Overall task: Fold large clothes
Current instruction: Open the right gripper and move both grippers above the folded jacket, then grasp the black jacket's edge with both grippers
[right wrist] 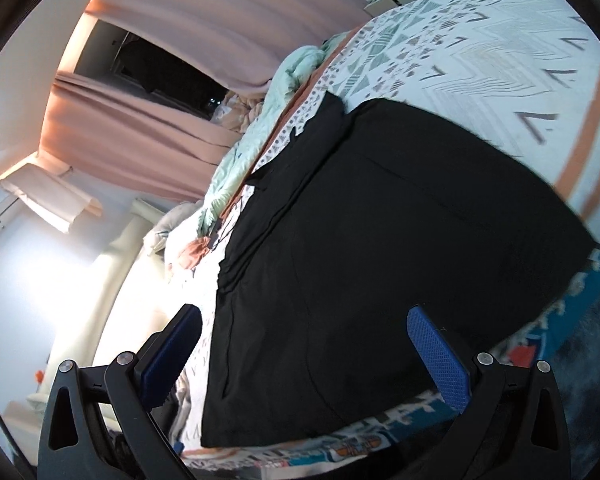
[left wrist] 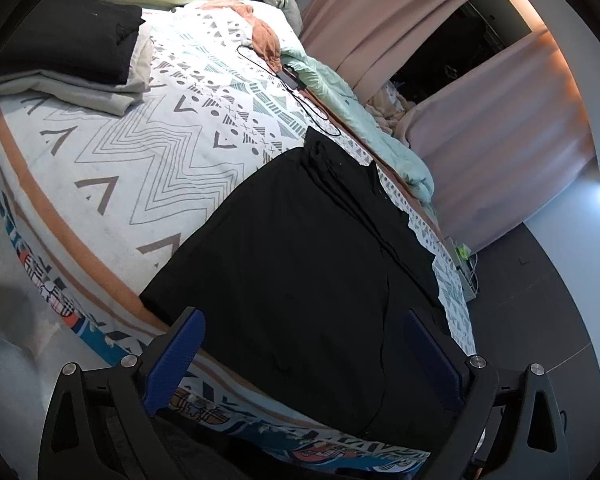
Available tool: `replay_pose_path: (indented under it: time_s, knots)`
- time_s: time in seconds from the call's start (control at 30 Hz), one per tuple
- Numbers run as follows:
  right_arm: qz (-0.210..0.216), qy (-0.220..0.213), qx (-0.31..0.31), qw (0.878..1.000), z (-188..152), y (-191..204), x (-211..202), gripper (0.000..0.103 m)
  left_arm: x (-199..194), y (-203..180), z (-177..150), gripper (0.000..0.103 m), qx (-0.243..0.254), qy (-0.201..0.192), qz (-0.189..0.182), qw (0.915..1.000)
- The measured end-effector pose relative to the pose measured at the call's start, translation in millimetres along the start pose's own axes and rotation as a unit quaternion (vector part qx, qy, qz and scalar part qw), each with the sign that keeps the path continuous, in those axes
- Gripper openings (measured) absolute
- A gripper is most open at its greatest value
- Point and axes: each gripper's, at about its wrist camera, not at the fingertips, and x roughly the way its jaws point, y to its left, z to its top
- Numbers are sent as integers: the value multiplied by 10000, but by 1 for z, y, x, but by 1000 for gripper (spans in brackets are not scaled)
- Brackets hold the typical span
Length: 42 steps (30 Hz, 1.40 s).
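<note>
Black garment (left wrist: 300, 264) at bed (left wrist: 112, 152) edge, both tools agape above.

Dim indoor light; white glare blows out the right-wrist view's left side, fisheye bending edges, black garment (left wrist: 300, 264) detail lost.

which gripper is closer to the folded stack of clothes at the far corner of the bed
Hard to call, probably the left. The left gripper hangs open over the black garment, with the folded stack far off in its view. The right gripper is also open over the garment; its view misses the stack.
</note>
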Motion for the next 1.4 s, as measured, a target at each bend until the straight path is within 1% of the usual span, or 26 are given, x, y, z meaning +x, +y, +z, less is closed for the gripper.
replay_pose_path:
  time_s: [0.13, 0.2, 0.27, 0.3, 0.37, 0.4, 0.47, 0.5, 0.53, 0.6, 0.67, 0.73, 0.8, 0.9, 0.97, 1.07, 1.17, 1.23, 1.3, 1.37, 1.4]
  knots:
    - [4, -96, 50, 9999, 4, -17, -18, 103, -11, 11, 1, 98, -7, -71, 70, 9999]
    - [-5, -162, 41, 9999, 7, -25, -27, 102, -13, 20, 4, 96, -77, -57, 22, 10000]
    - [-49, -221, 40, 9997, 10, -34, -33, 102, -14, 29, 6, 88, -80, -11, 75, 9999]
    - [-92, -264, 45, 9996, 12, -41, -36, 101, -12, 33, 7, 85, -77, 24, 120, 9999]
    - [-127, -307, 106, 9994, 15, -54, -41, 100, -9, 43, 9, 77, -144, 104, 82, 9998]
    - [-150, -308, 154, 9993, 17, -60, -41, 97, -8, 48, 11, 75, -200, 143, 50, 9997]
    - [-183, -299, 242, 9991, 21, -71, -39, 88, -6, 59, 14, 70, -270, 203, 5, 9994]
    - [-214, -305, 288, 9989, 23, -77, -39, 84, -4, 62, 15, 69, -278, 219, 8, 9994]
    - [-234, -328, 334, 9986, 26, -84, -39, 83, -3, 65, 16, 68, -276, 236, 25, 9993]
    - [-235, -387, 411, 9981, 31, -95, -42, 83, 1, 70, 18, 67, -275, 264, 28, 9993]
    - [-325, -475, 457, 9973, 37, -106, -43, 83, 6, 76, 19, 67, -297, 324, -19, 9990]
    - [-389, -524, 487, 9967, 42, -116, -45, 83, 12, 79, 19, 67, -270, 389, 43, 9989]
    - [-440, -534, 554, 9961, 45, -127, -44, 83, 19, 84, 18, 67, -304, 454, 79, 9985]
    - [-420, -511, 643, 9957, 47, -141, -40, 83, 30, 89, 16, 65, -429, 597, 17, 9973]
    - [-359, -479, 669, 9960, 49, -145, -34, 82, 35, 89, 15, 64, -434, 662, -10, 9969]
    - [-244, -340, 750, 9963, 47, -151, -22, 80, 38, 86, 16, 64, -393, 653, -39, 9971]
    - [-164, -83, 862, 9961, 43, -157, -8, 78, 38, 87, 20, 64, -506, 718, -66, 9961]
    - [79, 103, 976, 9951, 40, -159, 0, 77, 40, 88, 20, 64, -631, 836, -301, 9940]
    - [286, 140, 1011, 9944, 38, -159, 0, 76, 39, 90, 21, 64, -805, 904, -510, 9913]
    - [568, 141, 978, 9935, 39, -154, -4, 74, 36, 91, 23, 64, -933, 881, -731, 9890]
    - [790, 103, 940, 9924, 41, -150, -7, 73, 35, 91, 24, 64, -981, 874, -829, 9879]
